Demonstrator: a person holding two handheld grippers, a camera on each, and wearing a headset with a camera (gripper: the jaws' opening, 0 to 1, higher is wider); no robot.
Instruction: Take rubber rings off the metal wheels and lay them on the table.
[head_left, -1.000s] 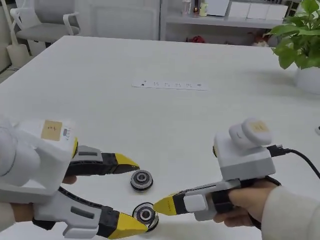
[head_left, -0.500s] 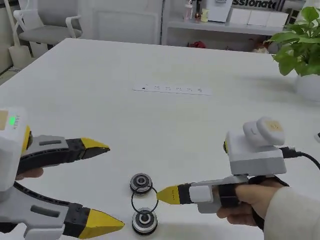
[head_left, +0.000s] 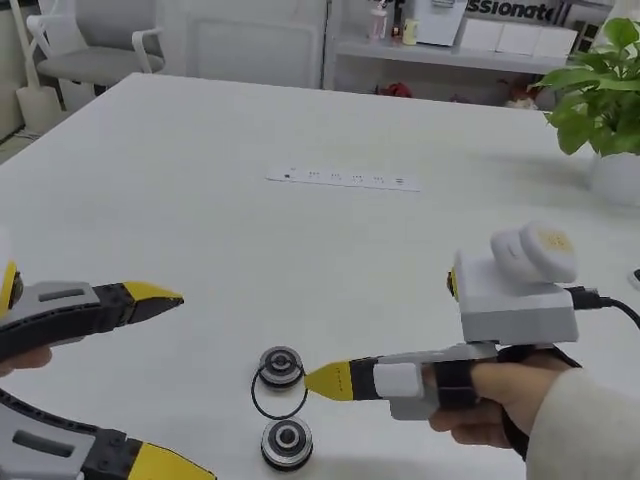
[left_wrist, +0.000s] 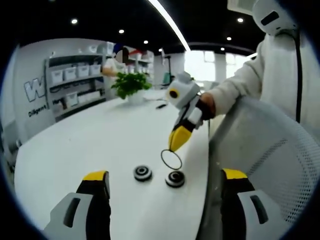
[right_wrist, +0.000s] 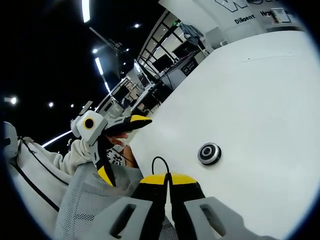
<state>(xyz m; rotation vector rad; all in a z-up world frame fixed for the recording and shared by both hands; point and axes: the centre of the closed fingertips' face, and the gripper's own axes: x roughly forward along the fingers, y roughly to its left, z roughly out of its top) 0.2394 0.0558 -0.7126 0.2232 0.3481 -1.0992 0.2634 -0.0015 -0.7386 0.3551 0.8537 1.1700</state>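
Right gripper (head_left: 312, 381) low over the near part of the table, held in a hand (head_left: 505, 400) with a white sleeve, yellow tips pressed together and pinching the rubber ring (left_wrist: 171, 168). Left gripper (head_left: 195, 386) at the near left, jaws spread wide and empty, tips well short of the wheels. Under everything, a broad white table (head_left: 300, 250). Beyond its far edge, a shelf (head_left: 450, 42) with boxes and bottles, and an office chair (head_left: 95, 45) at the far left. In the left gripper view, a white mesh chair back (left_wrist: 270, 150) by the table's near edge, just below the person's sleeve. At the far right, a leafy plant (head_left: 597, 70) in a white pot. Flat on the middle of the table, well apart from the work, a white power strip (head_left: 342, 177). Off the back of the right gripper, a black cable (head_left: 610, 312) running right. Near the front edge, two metal wheels with dark rims, lying flat, close together but not touching: far wheel (head_left: 280, 365) and near wheel (head_left: 287, 440). Smallest of all, the thin black ring: an open loop at the right gripper's tips, off both wheels, crossing in front of the far wheel in the head view and covering a sliver of its rim. Lower edge touching the table or not: impossible to tell.
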